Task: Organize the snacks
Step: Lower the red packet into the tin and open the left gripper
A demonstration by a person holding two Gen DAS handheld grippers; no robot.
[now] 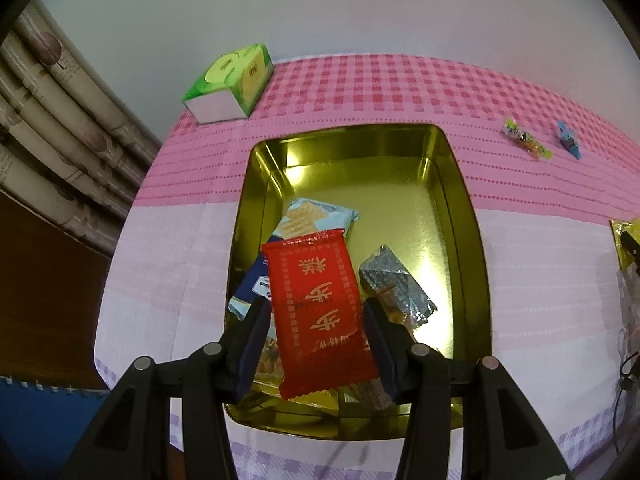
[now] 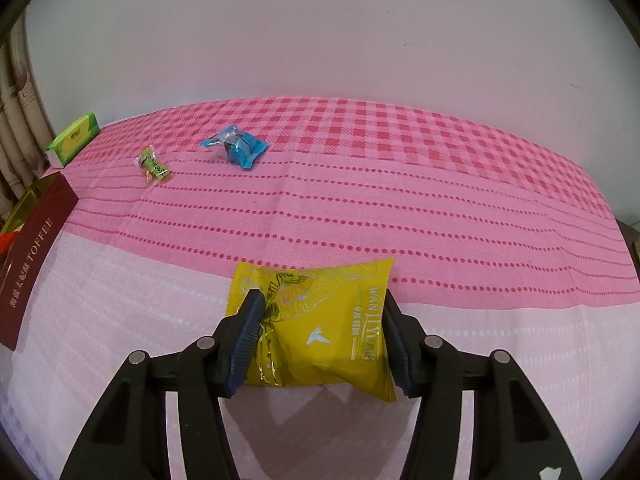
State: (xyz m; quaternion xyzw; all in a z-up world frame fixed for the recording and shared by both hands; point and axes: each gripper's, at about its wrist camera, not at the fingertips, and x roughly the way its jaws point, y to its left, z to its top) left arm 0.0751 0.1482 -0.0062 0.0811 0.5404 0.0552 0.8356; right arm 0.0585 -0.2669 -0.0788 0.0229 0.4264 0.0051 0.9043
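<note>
A gold tin (image 1: 460, 216) sits on the pink cloth and holds several snack packets, among them a light blue cracker pack (image 1: 316, 216) and a silver packet (image 1: 394, 284). My left gripper (image 1: 316, 312) is shut on a red packet (image 1: 316, 312) and holds it over the tin's near end. My right gripper (image 2: 324, 312) is shut on a yellow packet (image 2: 320, 320), held just above the cloth. A small green candy (image 2: 153, 168) and a blue candy (image 2: 236, 146) lie farther back on the cloth.
A green box (image 1: 232, 84) stands at the table's far left corner; it also shows in the right wrist view (image 2: 74, 140). The tin's dark red TOFFEE side (image 2: 32, 264) is at the left. A wall runs behind the table, curtains at left.
</note>
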